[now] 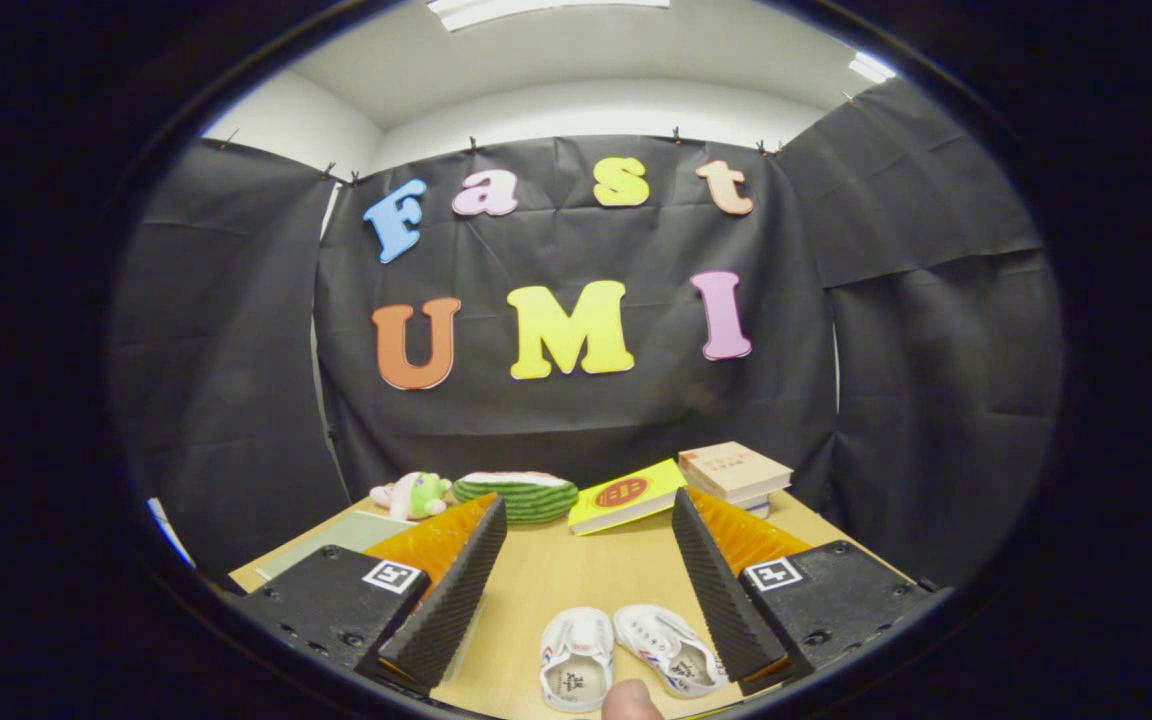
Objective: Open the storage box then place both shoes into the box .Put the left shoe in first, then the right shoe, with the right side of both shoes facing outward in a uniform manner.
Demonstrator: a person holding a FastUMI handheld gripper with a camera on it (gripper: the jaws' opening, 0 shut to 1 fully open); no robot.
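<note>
Gripper view looks along my two ribbed fingers, which stand spread wide with nothing pinched; my gripper point(591, 590) hangs above a pale wooden table point(576, 570). Each finger is a wedge-shaped bar with a fine sawtooth texture on its inner face, backed by ridged orange plastic, and each boxy mount carries a small square printed marker.

Between the fingers, toward six o'clock, lies a pair of small white canvas shoes. Both sit sole-down with their openings facing up. The left-hand white shoe point(577, 672) has its long axis running roughly twelve to six, toe toward twelve o'clock and heel toward me. The right-hand white shoe point(666, 650) lies just beside it, angled, toe toward about ten o'clock and heel toward four, its rear part close against my right finger point(726, 590); I cannot tell whether they touch. That shoe shows a row of lace eyelets and thin coloured trim along its side. A fingertip point(629, 703) pokes in at six o'clock, just below the shoes.

Beyond the fingers, at the table's far edge: a small plush toy in green and pink point(414, 494) at about eleven o'clock, a striped green watermelon-slice cushion point(516, 495) beside it, a glossy yellow book with a red oval mark point(626, 495) lying tilted at twelve, and a stack of tan-covered books point(736, 472) at one o'clock. A flat grey-green sheet point(336, 540) lies behind my left finger point(451, 590).
</note>
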